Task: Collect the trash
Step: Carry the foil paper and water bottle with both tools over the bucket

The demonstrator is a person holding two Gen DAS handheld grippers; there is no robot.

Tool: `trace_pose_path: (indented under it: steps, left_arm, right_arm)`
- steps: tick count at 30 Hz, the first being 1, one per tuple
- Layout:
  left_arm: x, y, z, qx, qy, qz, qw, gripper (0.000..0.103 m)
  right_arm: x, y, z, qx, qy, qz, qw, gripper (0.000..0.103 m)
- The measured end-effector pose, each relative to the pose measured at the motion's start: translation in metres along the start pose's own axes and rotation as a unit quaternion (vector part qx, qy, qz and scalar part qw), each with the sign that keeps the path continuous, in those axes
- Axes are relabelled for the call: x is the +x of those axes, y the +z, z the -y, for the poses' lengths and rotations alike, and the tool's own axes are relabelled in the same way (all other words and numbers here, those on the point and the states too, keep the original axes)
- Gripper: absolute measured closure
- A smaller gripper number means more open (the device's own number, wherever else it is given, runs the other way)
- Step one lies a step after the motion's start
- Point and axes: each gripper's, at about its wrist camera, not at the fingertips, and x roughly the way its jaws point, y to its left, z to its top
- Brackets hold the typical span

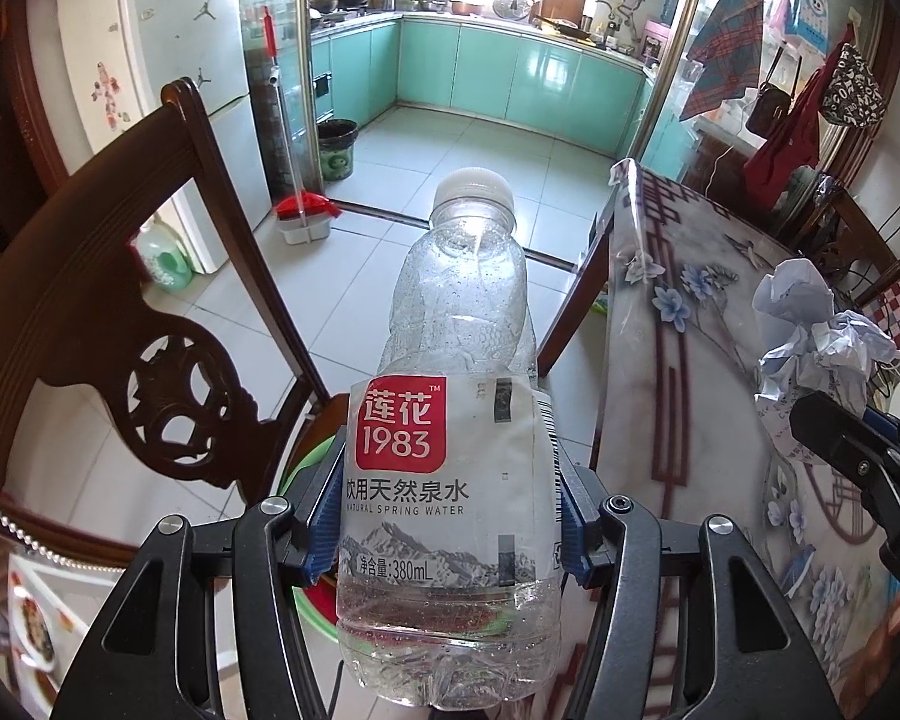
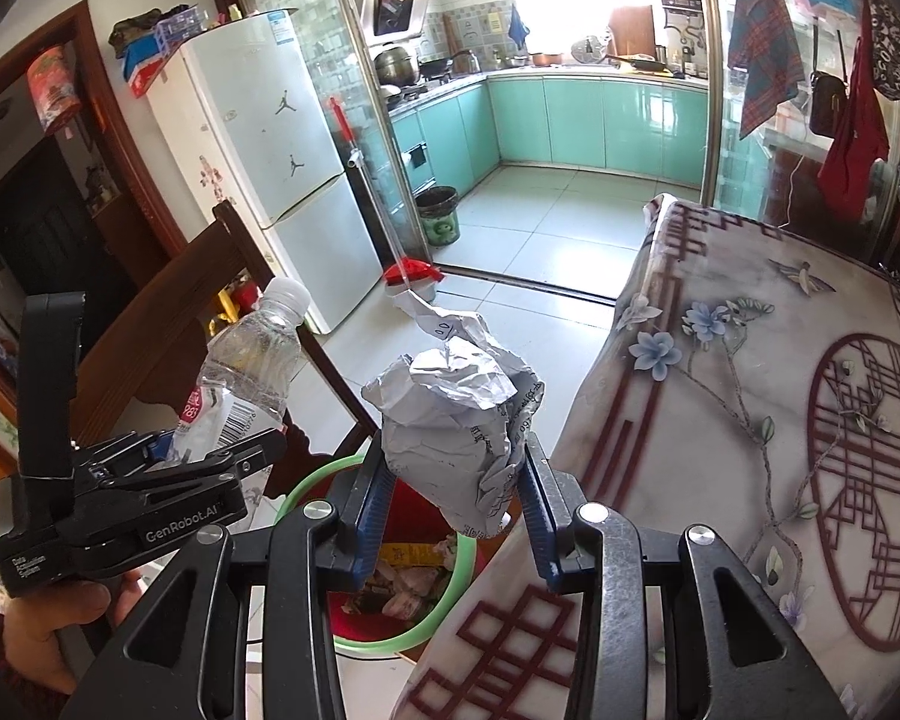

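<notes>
Right wrist view, nearest first: right gripper [image 2: 456,501] jaws clamped on the crumpled paper [image 2: 459,420], hanging right over the green-rimmed bin [image 2: 306,495] beside the bench [image 2: 720,420]. Left gripper [image 1: 450,522] jaws squeeze the water bottle [image 1: 456,420] above the chair. I'd center each over the bin before letting go, paper first.

The water bottle [image 1: 450,468] has a white label with a red square reading "莲花 1983" and a small "TM", then "饮用天然泉水", "NATURAL SPRING WATER" and "净含量:380mL"; a barcode runs down its edge. The side of the left gripper [image 2: 198,456] says "GenRobot.AI", with small print that looks like "Data Acquisition System". The crumpled paper [image 2: 462,420] carries printed characters and digits, too creased to read. The fridge [image 2: 282,144] carries two Jumpman stickers.
</notes>
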Motion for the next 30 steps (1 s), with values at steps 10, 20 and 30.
trace_pose_path:
  steps: [10, 20, 30]
  left_arm:
    - [0.01, -0.007, -0.011, -0.008, 0.009, -0.021, 0.9997, 0.047]
    - [0.032, -0.019, -0.031, -0.025, 0.024, -0.054, 0.998, 0.047]
    - [0.064, -0.034, -0.047, -0.041, 0.032, -0.103, 0.9934, 0.047]
  right_arm:
    - [0.016, -0.011, -0.02, -0.021, 0.018, -0.024, 0.999, 0.065]
    - [0.042, -0.021, -0.026, -0.023, 0.024, -0.06, 0.998, 0.065]
    - [0.077, -0.032, -0.022, -0.007, 0.042, -0.106, 0.993, 0.064]
